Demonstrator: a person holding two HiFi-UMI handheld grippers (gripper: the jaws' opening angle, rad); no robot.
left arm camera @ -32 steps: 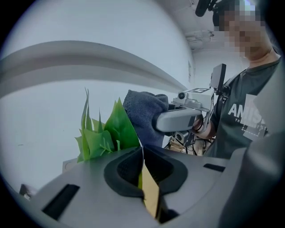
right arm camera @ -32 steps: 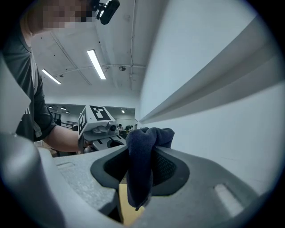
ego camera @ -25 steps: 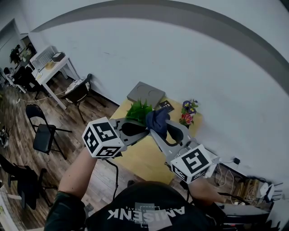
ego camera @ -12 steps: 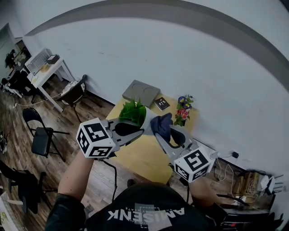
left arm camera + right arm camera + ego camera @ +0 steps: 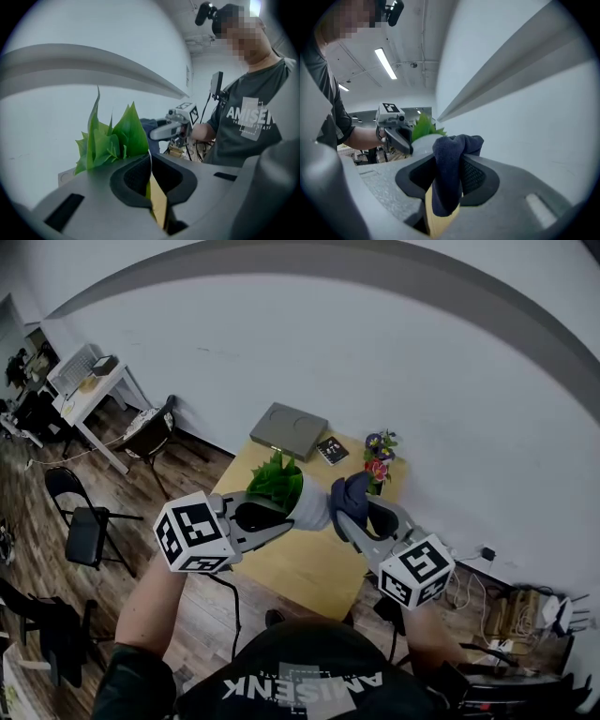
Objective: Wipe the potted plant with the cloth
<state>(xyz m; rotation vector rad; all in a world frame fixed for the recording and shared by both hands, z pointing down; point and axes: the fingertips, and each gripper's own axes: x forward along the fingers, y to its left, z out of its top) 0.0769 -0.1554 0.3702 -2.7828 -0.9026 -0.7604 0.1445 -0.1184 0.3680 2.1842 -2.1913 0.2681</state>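
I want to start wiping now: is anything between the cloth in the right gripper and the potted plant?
Nothing visible does. The cloth, clamped in the right gripper, is right beside the potted plant, which the left gripper holds by its pot's rim.

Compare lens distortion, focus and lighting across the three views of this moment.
Head view: the wall stripe bows into an arc; light dim and flat. Left gripper view: dark round border, plant crisp, near fingers soft. Right gripper view: same border, cloth dark, ceiling light glaring.
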